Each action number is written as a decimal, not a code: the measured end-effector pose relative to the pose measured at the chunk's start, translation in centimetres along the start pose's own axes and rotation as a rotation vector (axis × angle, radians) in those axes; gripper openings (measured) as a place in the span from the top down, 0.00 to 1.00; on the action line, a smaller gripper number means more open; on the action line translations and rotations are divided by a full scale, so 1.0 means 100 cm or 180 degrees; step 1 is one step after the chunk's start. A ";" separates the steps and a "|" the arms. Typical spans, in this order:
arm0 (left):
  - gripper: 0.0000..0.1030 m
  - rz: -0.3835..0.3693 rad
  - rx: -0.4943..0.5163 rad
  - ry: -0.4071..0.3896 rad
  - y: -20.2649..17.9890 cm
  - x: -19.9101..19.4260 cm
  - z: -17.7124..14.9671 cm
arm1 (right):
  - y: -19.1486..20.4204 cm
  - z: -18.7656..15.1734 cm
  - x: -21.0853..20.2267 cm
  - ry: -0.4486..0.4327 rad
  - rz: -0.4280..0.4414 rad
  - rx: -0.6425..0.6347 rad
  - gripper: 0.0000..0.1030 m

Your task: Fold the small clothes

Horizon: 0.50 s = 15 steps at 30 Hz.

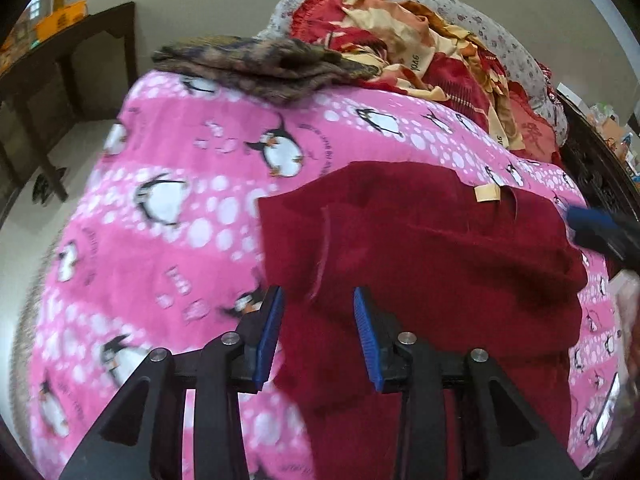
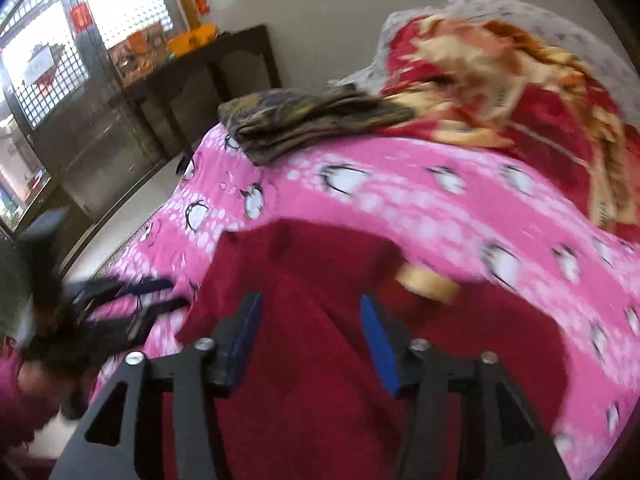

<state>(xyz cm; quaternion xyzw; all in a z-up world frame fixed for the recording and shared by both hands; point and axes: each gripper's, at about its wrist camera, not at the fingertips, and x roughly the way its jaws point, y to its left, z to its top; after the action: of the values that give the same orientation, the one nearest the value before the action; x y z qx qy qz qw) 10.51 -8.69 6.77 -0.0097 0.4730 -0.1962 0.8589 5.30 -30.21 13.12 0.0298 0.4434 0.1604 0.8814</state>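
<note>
Folding stage: early, by my judgement; dark red knitted garment (image 1: 432, 248) lies partly spread, partly rumpled on the pink penguin-print fleece blanket (image 1: 168, 208) covering the bed, cream neck label (image 1: 487, 193) showing on the side farthest from both cameras. All positions below given relative to this garment. Left tongs (image 1: 319, 332): blue pads apart, empty, hovering over its near left edge beside a raised crease. Right tongs (image 2: 310, 338): blue pads apart, empty, poised over its middle; the left view catches the same tool at the garment's right border. Next move, as judged: each pair of tongs should close on an edge or corner, then carry it across toward the label side, keeping the knit flat. Beyond the garment, well apart: folded brown mottled cloth (image 1: 260, 66), possibly an item already done; red and cream floral quilt (image 1: 424, 44) heaped beside that. Dark wooden desk (image 2: 200, 80) stands off the bed. Containers: none identifiable; orange items on the desk too blurred to class.
</note>
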 end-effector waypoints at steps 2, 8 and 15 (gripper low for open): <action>0.85 -0.0061 0.0009 0.0057 -0.006 0.011 0.004 | -0.019 -0.023 -0.034 -0.0060 -0.0118 0.0126 0.41; 1.00 -0.0119 0.0235 0.0093 -0.031 0.016 0.011 | -0.089 -0.081 -0.083 -0.0076 -0.0455 0.0792 0.37; 1.00 -0.0129 0.0169 -0.0203 -0.019 -0.049 0.002 | -0.144 -0.107 -0.092 -0.0255 -0.0518 0.1418 0.36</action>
<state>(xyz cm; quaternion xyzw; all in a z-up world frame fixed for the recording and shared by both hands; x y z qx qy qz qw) 7.66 -8.77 11.24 -0.0027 0.4396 -0.2257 0.8694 -4.55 -47.66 10.97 0.1940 0.4335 -0.0142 0.8799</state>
